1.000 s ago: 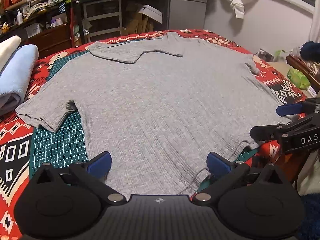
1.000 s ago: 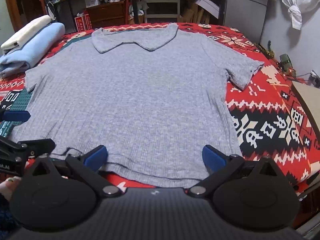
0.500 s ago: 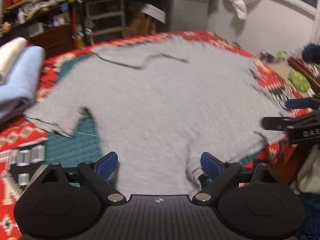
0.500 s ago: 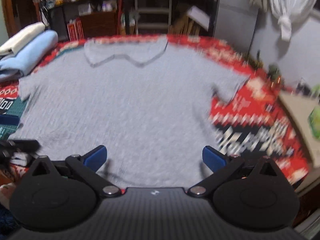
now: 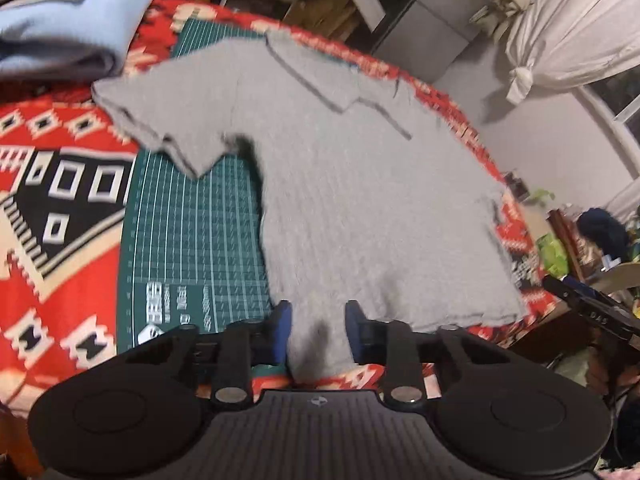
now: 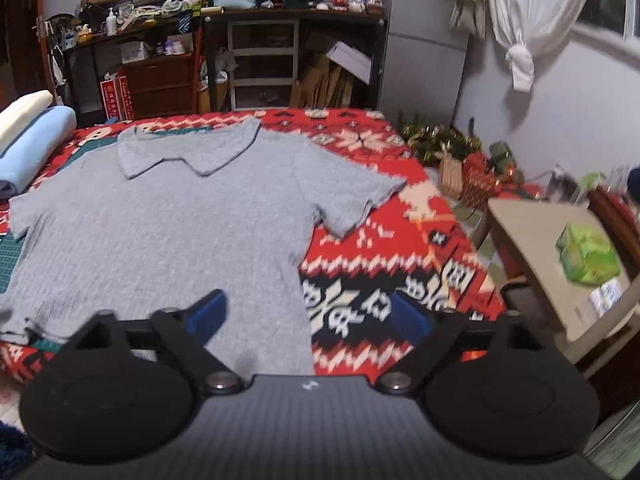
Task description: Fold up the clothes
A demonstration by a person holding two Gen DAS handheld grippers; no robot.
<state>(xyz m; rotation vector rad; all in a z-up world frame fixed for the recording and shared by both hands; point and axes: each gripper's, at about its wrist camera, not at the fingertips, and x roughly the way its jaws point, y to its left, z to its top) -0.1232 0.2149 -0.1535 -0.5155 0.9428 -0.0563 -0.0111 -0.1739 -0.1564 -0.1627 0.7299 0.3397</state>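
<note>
A grey short-sleeved polo shirt (image 5: 360,200) (image 6: 160,240) lies flat on the bed, collar at the far end. My left gripper (image 5: 318,328) is at the hem's near left corner. Its blue pads have narrowed onto a bunch of hem fabric that fills the gap. My right gripper (image 6: 310,318) stands open over the hem's near right corner. Its left pad is above the shirt and its right pad is above the blanket. In the left wrist view the right gripper (image 5: 592,312) shows at the far right edge.
A red patterned blanket (image 6: 380,280) covers the bed, with a green cutting mat (image 5: 192,240) under the shirt's left side. Folded blue and white towels (image 5: 60,32) (image 6: 36,144) lie at the left. A beige side table (image 6: 540,260) with a green packet (image 6: 588,256) stands right.
My left gripper moved left to the hem corner and its jaws closed in on the fabric. My right gripper shifted right toward the other hem corner and stayed open.
</note>
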